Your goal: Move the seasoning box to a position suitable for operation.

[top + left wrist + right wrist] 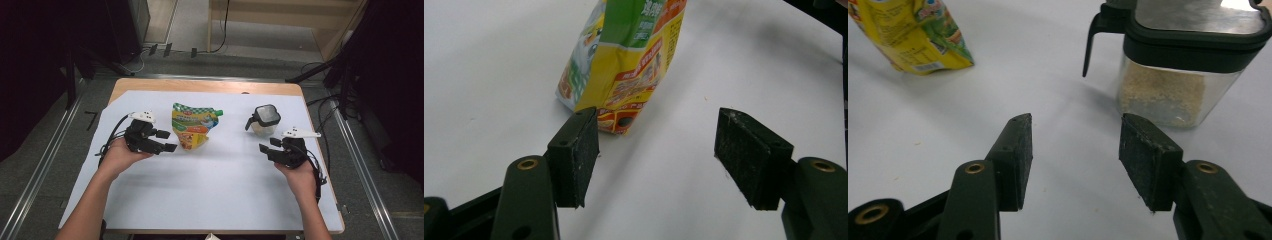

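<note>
Two grippers rest low over the white tabletop (210,190), each with its jaws apart and nothing between them. The left gripper (167,141) sits at the middle left of the high view, and its tips are just beside the yellow and green pouch (192,125), which lies a little left of the centre of the frame. In the left gripper view the pouch (624,65) fills the upper middle, and one pad (574,160) is close to its lower corner, maybe touching it — I cannot tell for sure. The right gripper (267,145) is at the middle right, near the clear jar (264,121) with the dark lid; in the right gripper view the jar (1168,90) stands in the upper right with a pale powder inside. The step in hand seems to be the reach for the pouch. To do it well, I would bring the left gripper forward so that the pouch edge comes between both pads, not beside one of them, and close only then — a soft pouch can slide away or fold if it is pushed from one side.
</note>
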The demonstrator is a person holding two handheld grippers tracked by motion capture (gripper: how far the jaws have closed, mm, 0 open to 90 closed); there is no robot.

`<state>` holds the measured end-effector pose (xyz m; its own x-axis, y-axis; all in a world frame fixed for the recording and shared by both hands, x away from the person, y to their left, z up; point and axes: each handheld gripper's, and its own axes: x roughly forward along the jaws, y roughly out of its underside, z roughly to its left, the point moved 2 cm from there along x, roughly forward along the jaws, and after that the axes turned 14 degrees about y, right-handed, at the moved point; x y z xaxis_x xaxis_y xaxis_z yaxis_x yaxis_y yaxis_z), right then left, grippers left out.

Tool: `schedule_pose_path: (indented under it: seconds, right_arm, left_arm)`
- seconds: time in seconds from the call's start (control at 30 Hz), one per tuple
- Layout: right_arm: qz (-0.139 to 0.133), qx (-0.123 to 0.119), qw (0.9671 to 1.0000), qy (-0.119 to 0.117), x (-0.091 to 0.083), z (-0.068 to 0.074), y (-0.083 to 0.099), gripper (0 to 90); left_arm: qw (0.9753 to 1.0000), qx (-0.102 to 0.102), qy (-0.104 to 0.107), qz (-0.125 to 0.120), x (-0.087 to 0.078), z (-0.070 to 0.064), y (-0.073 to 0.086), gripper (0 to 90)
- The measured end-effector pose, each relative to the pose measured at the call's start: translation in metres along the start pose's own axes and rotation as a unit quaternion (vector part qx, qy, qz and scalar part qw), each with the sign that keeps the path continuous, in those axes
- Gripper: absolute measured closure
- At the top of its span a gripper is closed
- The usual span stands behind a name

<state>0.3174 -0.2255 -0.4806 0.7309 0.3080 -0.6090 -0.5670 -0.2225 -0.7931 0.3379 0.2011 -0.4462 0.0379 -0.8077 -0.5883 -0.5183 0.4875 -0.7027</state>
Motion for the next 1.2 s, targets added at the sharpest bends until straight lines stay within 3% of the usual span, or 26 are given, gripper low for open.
schedule_pose_path:
  seconds: [0.17, 0.27, 0.4, 0.47, 0.57, 0.77, 0.93, 1.17, 1.2]
  right_arm:
    - [0.004, 0.009, 0.9997, 0.020, 0.007, -0.008, -0.003, 44.8]
    - [0.001, 0.037, 0.9992, 0.016, 0.010, -0.017, -0.004, 44.3]
    - [0.005, 0.037, 0.9990, 0.026, 0.013, -0.021, -0.007, 42.4]
    - [0.005, 0.037, 0.9988, 0.032, 0.017, -0.025, -0.010, 42.8]
    - [0.018, 0.039, 0.9987, 0.027, 0.022, -0.027, -0.013, 42.3]
    - [0.020, 0.042, 0.9979, 0.044, 0.033, -0.035, -0.020, 31.3]
    - [0.030, 0.063, 0.9964, 0.048, 0.046, -0.039, -0.021, 28.7]
    - [0.015, 0.053, 0.9962, 0.067, 0.057, -0.040, -0.023, 22.4]
    - [0.010, 0.050, 0.9963, 0.069, 0.063, -0.040, -0.023, 18.2]
  left_arm:
    - [1.0000, -0.003, 0.002, -0.004, -0.002, -0.006, 0.003, 35.8]
    - [1.0000, -0.006, -0.001, -0.006, -0.004, -0.008, 0.007, 35.8]
    - [0.9999, -0.009, -0.005, -0.006, -0.004, -0.011, 0.009, 35.8]
    - [0.9998, -0.004, -0.018, -0.008, -0.004, -0.013, 0.011, 37.1]
    - [0.9997, -0.006, -0.021, -0.014, -0.004, -0.014, 0.014, 38.1]
    - [0.9996, -0.015, -0.021, -0.007, -0.004, -0.016, 0.021, 38.0]
    - [0.9994, -0.018, -0.029, -0.010, -0.006, -0.018, 0.026, 39.2]
    - [0.9993, -0.020, -0.030, -0.007, -0.004, -0.020, 0.029, 39.3]
    - [0.9993, -0.018, -0.031, -0.006, -0.004, -0.021, 0.029, 39.3]
